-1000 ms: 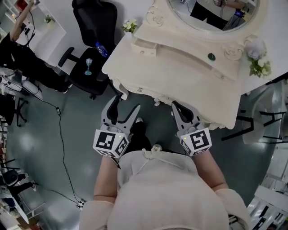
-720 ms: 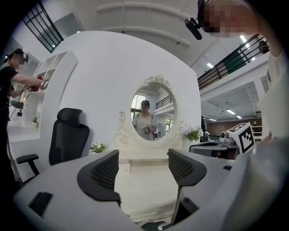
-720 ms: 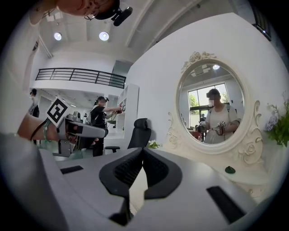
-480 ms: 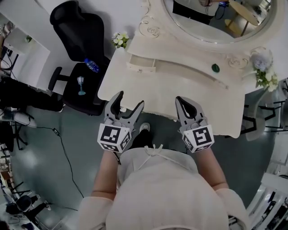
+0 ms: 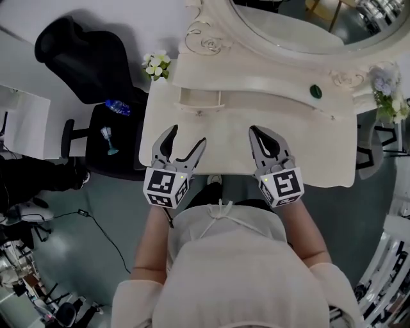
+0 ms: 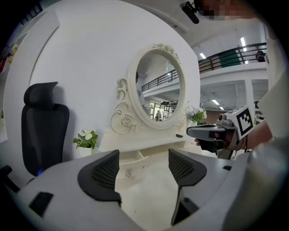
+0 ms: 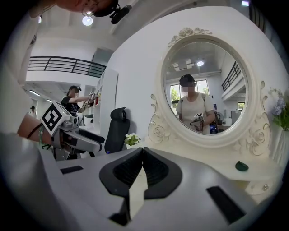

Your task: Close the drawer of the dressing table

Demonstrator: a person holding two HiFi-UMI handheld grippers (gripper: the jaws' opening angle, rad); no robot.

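Since both tongs have advanced over the cream carved bench (image 5: 307,144), its small open drawer (image 5: 200,101) sits just ahead of the spread left tongs (image 5: 186,136), ready for pushing; the right tongs (image 5: 261,136) are pressed together.

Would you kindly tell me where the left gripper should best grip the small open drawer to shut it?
Grip the small knob on its front, coming from the person's side: the drawer juts out toward them, so the open left gripper likely pinches there and pushes straight toward the mirror.
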